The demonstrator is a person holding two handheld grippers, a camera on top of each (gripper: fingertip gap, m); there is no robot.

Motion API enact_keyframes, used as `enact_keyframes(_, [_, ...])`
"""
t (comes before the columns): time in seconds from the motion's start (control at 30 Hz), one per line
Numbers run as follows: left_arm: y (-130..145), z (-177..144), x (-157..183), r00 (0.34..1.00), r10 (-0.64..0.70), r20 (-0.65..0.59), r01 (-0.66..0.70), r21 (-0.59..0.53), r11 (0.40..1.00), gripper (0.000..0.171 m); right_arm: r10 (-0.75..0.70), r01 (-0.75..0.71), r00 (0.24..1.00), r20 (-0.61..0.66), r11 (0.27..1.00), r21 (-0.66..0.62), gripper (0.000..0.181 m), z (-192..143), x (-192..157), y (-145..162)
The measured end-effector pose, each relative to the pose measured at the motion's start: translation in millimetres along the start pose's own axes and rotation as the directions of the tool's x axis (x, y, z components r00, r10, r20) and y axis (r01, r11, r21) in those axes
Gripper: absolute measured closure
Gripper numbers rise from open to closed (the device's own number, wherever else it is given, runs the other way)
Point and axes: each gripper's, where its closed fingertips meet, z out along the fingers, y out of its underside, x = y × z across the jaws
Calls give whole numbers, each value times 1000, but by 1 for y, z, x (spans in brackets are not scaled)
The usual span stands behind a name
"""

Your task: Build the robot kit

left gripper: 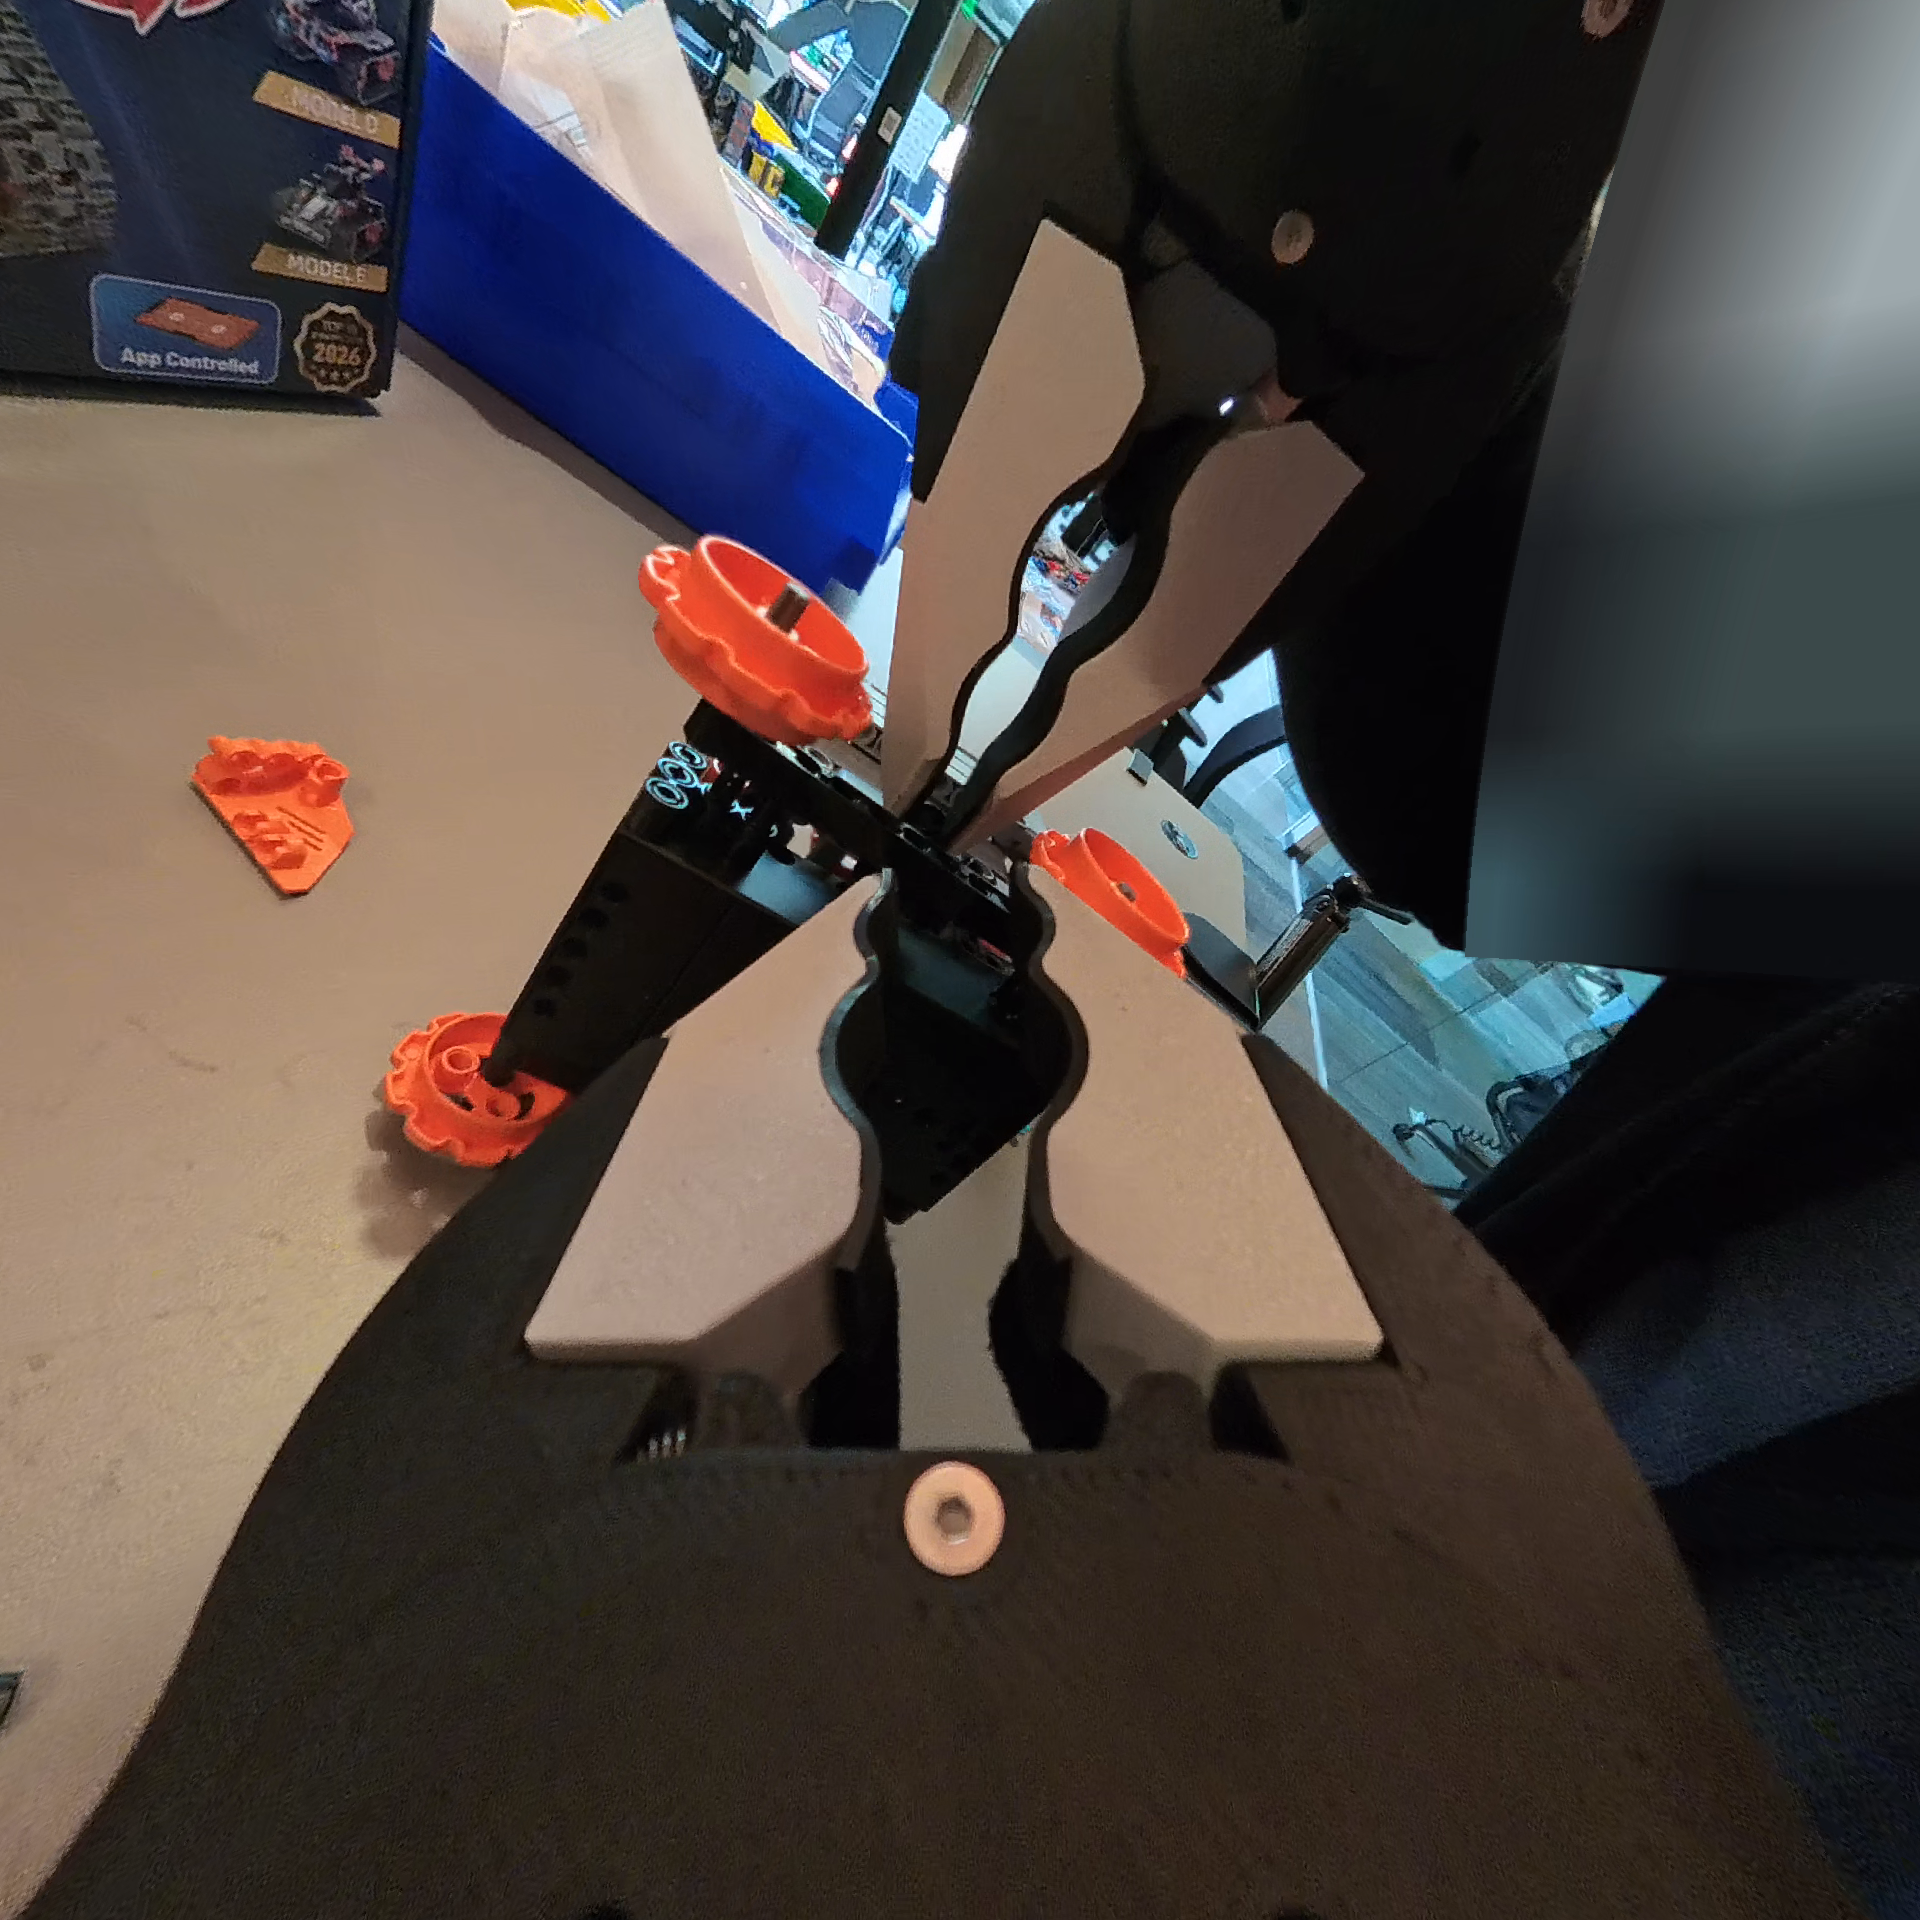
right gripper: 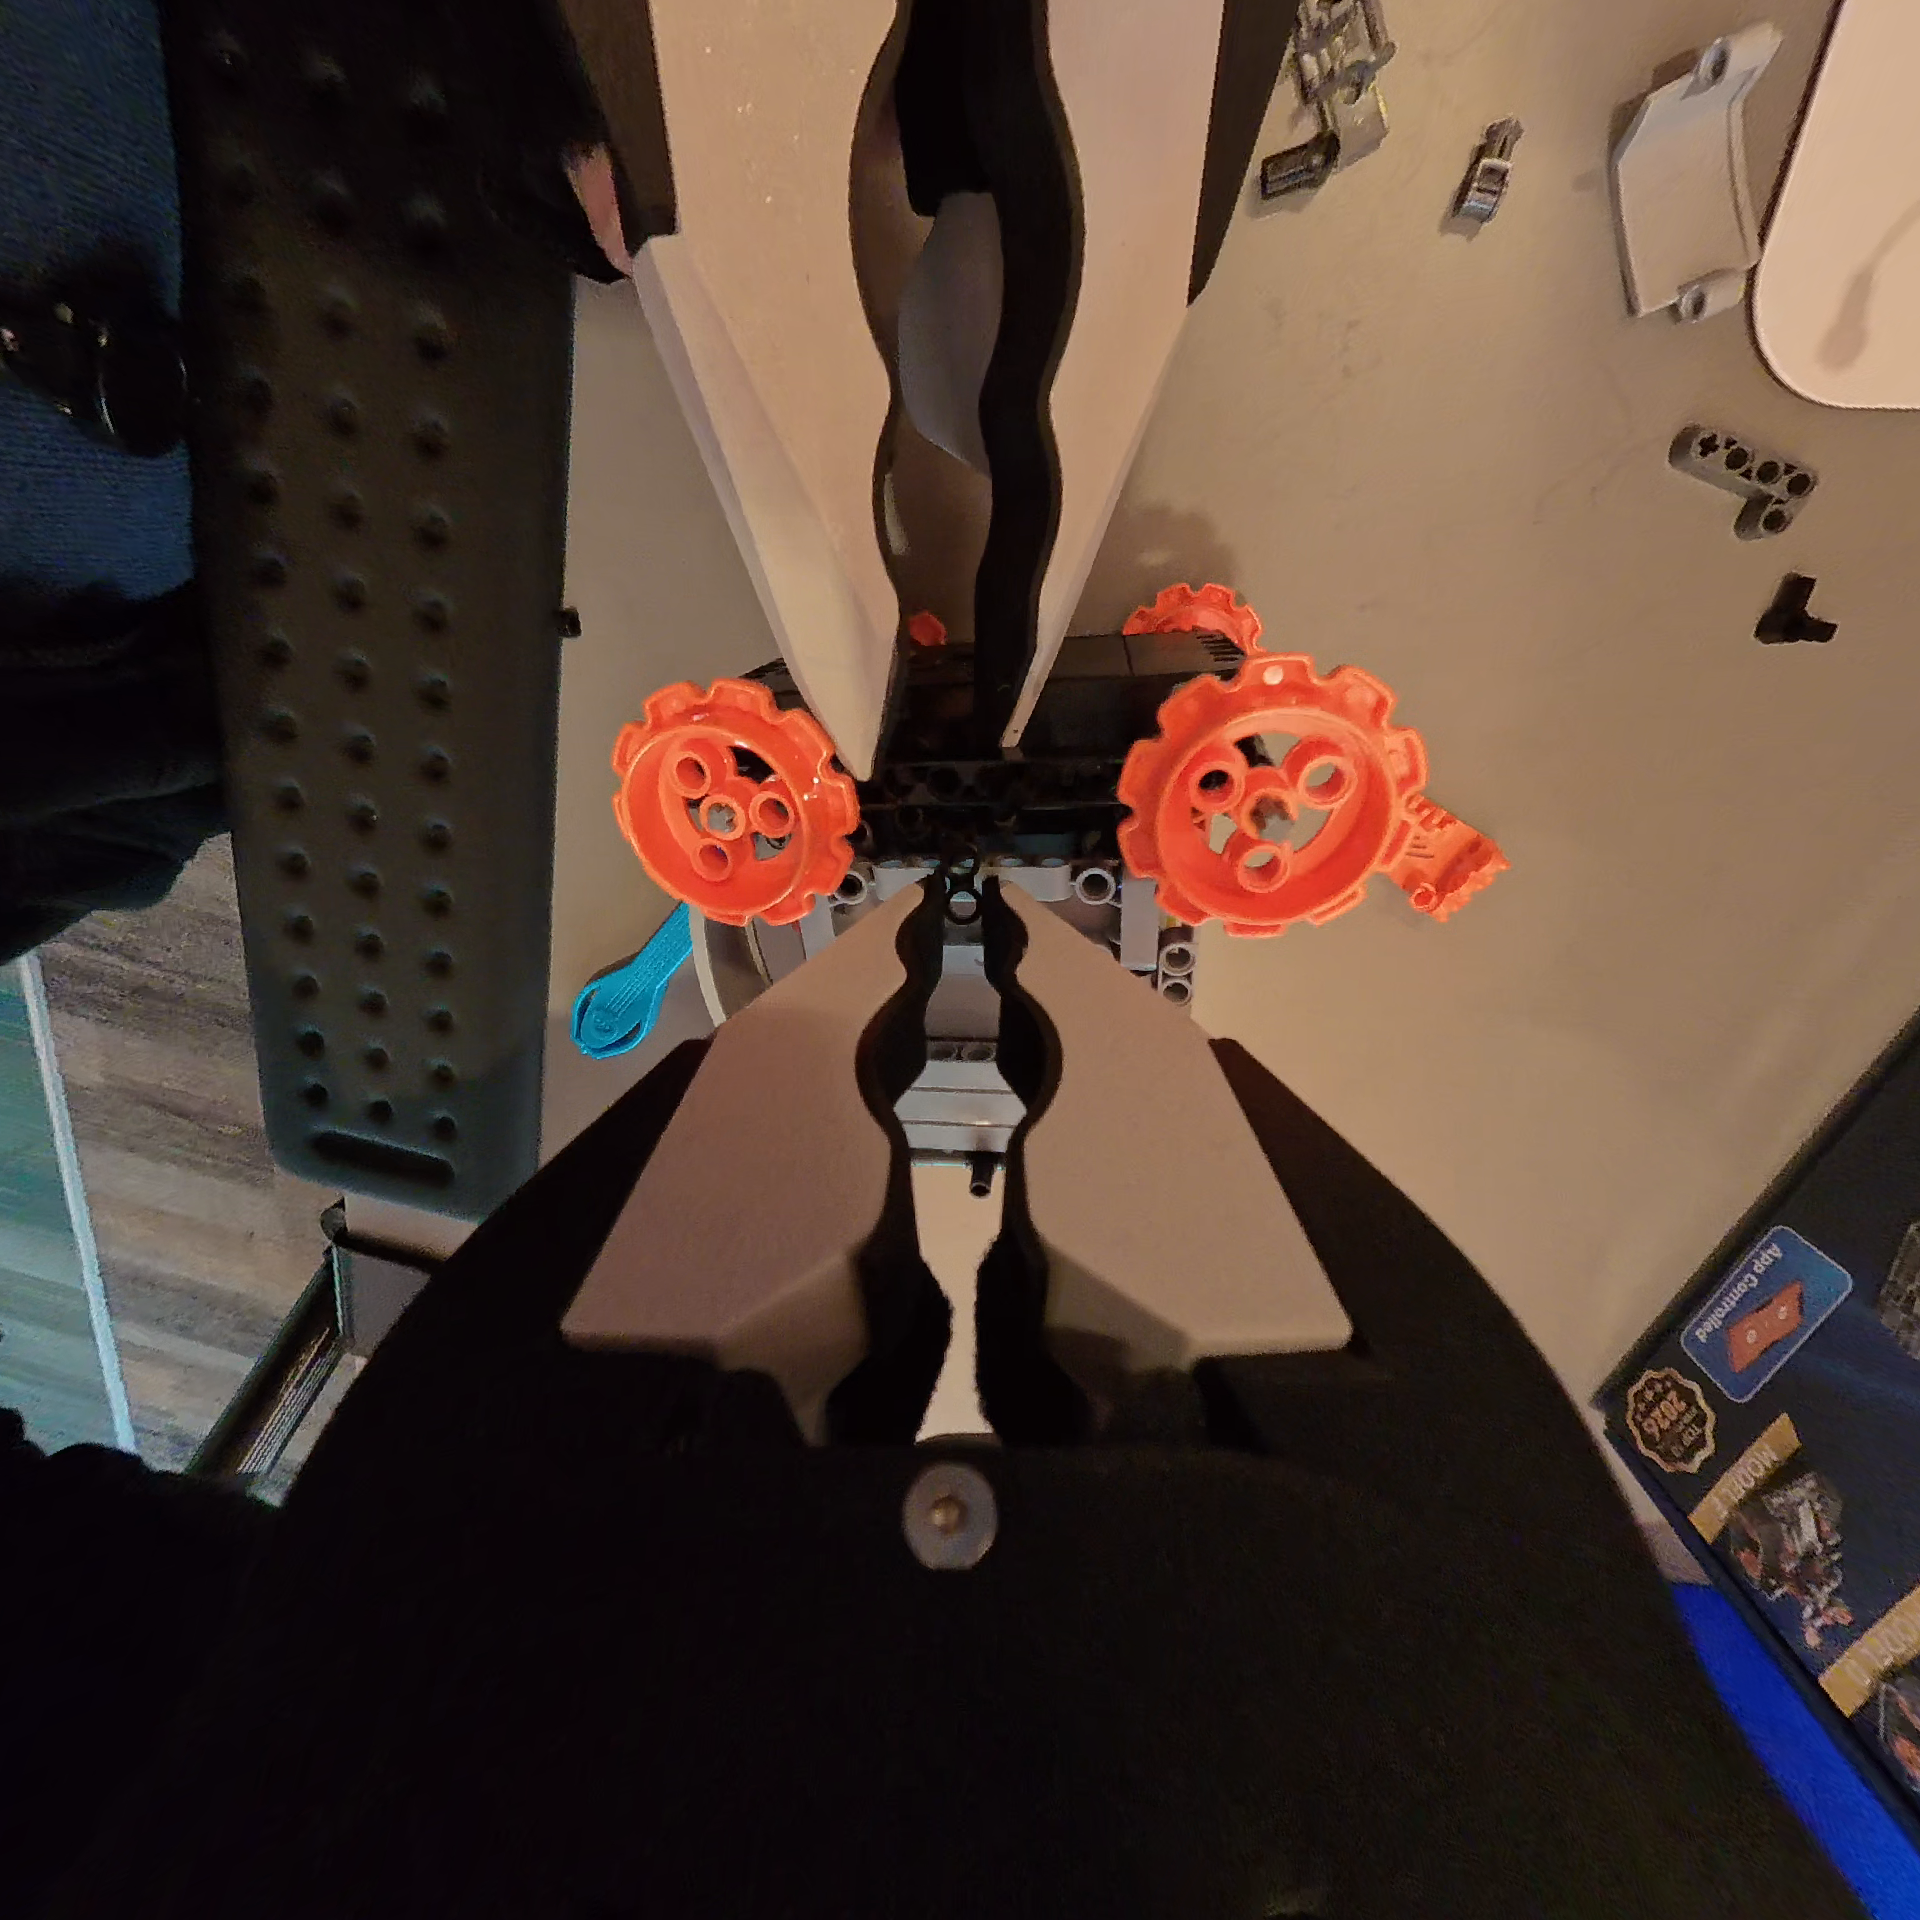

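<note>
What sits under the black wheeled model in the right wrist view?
Under the black wheeled model: grey beam parts and a blue tool poking out on the table. The right hand-held gripper covers the rest.

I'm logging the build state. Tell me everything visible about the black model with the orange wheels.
The black model is a plastic beam-and-pin frame with grey parts underneath and toothed orange wheels at its corners. It stands tilted on the tan table, one wheel touching down. The left gripper and right gripper both clamp its frame from opposite sides.
</note>
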Motion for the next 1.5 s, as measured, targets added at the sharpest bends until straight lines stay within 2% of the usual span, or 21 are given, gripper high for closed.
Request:
enact_keyframes(0.4, [0, -4, 1, 998, -36, -52, 38, 36, 999, 151, 28, -27, 999, -31, 999, 34, 178, 2, -1, -5])
enact_keyframes(0.5, [-2, -6, 0, 988, -120, -102, 125, 45, 991, 150, 45, -44, 999, -25, 998, 50, 178, 2, -1, -7])
enact_keyframes(0.6, [-3, -7, -2, 985, -142, -98, 146, 38, 989, 149, 51, -49, 998, -34, 997, 53, 178, 3, 1, -8])
enact_keyframes(0.7, [-8, -9, -7, 959, -258, -119, 266, 63, 962, 147, 72, -68, 996, -46, 994, 81, 178, 3, 5, -10])
enact_keyframes(0.93, [-9, -9, -15, 931, -355, -80, 360, 49, 932, 152, 124, -113, 990, -67, 982, 153, 177, 3, 9, -17])
enact_keyframes(1.0, [-10, -7, -16, 919, -385, -84, 390, 50, 920, 153, 132, -120, 988, -77, 981, 150, 178, 3, 10, -17])
enact_keyframes(1.07, [-9, -7, -20, 910, -407, -76, 411, 51, 910, 162, 132, -119, 988, -81, 981, 150, 178, 3, 11, -17])
enact_keyframes(1.37, [-11, -7, -18, 904, -415, -105, 422, 54, 905, 165, 121, -112, 988, -93, 989, 97, 178, 3, 12, -17])
enact_keyframes(1.5, [-13, -9, -19, 882, -452, -129, 462, 62, 884, 165, 119, -110, 988, -98, 990, 86, 178, 4, 14, -18])
